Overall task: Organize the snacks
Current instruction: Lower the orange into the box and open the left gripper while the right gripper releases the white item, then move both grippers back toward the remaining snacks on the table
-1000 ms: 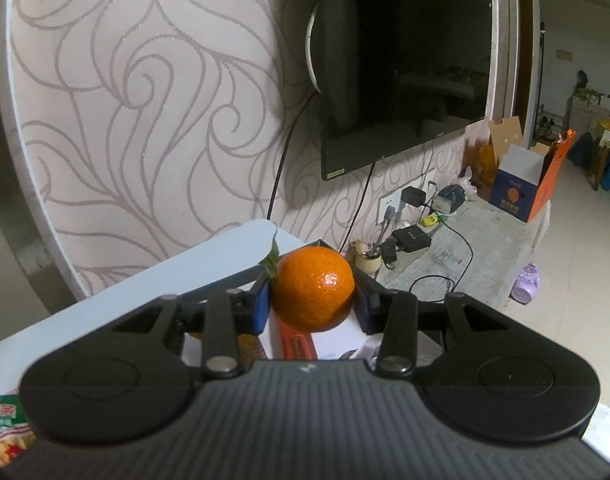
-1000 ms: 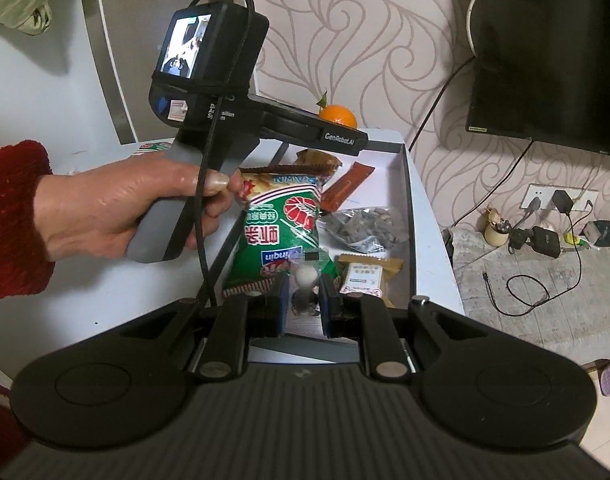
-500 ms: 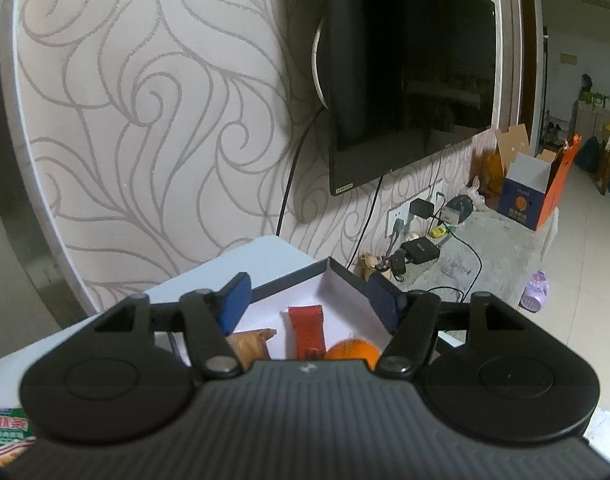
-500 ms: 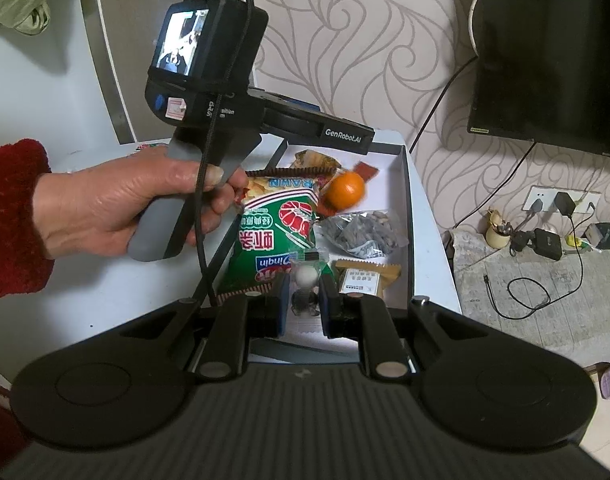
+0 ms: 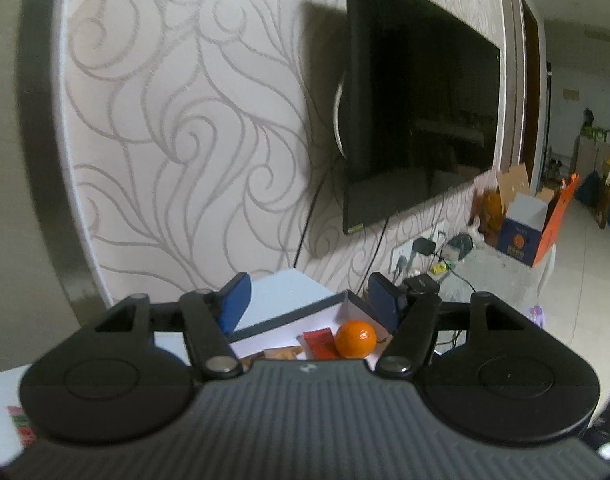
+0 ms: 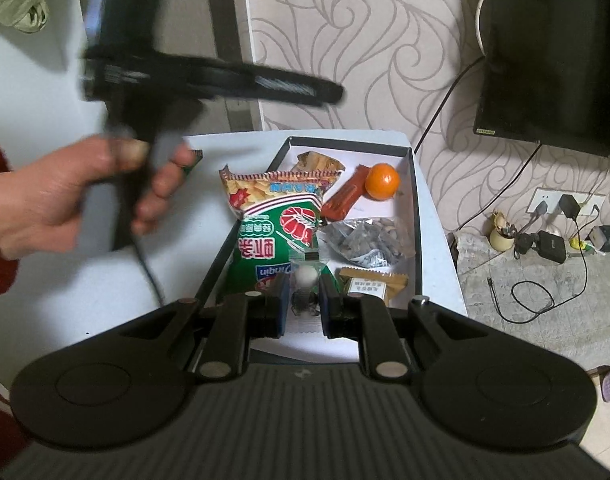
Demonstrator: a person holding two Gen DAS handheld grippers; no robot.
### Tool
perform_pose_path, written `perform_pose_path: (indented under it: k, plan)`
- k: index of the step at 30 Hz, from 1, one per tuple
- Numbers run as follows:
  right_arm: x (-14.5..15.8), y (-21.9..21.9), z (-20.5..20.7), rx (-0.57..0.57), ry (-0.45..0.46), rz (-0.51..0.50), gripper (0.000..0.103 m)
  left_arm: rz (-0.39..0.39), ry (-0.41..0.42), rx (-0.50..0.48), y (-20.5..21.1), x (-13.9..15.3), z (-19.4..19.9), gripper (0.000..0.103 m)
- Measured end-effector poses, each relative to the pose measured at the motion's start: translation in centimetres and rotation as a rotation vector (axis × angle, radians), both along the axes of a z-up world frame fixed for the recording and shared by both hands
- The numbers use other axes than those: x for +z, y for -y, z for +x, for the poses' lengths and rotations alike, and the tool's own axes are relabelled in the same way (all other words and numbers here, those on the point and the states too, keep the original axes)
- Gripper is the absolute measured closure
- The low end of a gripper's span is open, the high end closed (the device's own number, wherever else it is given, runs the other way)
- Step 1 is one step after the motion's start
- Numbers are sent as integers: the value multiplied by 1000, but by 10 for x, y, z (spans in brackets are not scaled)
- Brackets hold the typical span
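Observation:
A dark-rimmed box on the white table holds snacks: a green chip bag, a red bar, a silver seed packet, a brown biscuit pack and an orange at the far end. The orange also shows in the left wrist view, below my open, empty left gripper, which is lifted above the box and blurred in the right wrist view. My right gripper is shut on a small clear packet with a white ball, over the box's near end.
The white table stands against a swirl-patterned wall. A black TV hangs to the right. Chargers and cables lie on a low ledge at right. A snack wrapper lies on the table at left.
The left gripper opened and dropped the orange into the far end of the box, then lifted up and back to the left. The right gripper held still with its packet.

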State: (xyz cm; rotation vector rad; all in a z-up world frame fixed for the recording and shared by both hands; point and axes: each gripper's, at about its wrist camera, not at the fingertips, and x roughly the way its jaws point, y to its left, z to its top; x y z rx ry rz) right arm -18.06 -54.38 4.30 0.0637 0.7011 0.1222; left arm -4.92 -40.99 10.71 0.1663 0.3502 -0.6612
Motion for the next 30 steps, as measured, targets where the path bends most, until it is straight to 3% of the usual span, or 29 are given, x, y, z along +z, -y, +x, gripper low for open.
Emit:
perform_pose_path:
  k: [10, 15, 19, 23, 30]
  plan:
    - [-15, 14, 20, -15, -35, 45, 84, -75, 15, 64, -53, 18, -29, 36]
    - [-40, 2, 40, 36, -118, 46, 84, -66, 0, 89, -60, 16, -32, 36]
    - [-51, 2, 57, 16, -126, 21, 84, -58, -3, 114, -66, 16, -31, 36]
    - [-47, 4, 64, -14, -101, -2, 84, -59, 0, 121, -73, 17, -30, 36]
    - [-28, -5, 44, -59, -52, -15, 84, -47, -39, 101, -82, 12, -24, 36]
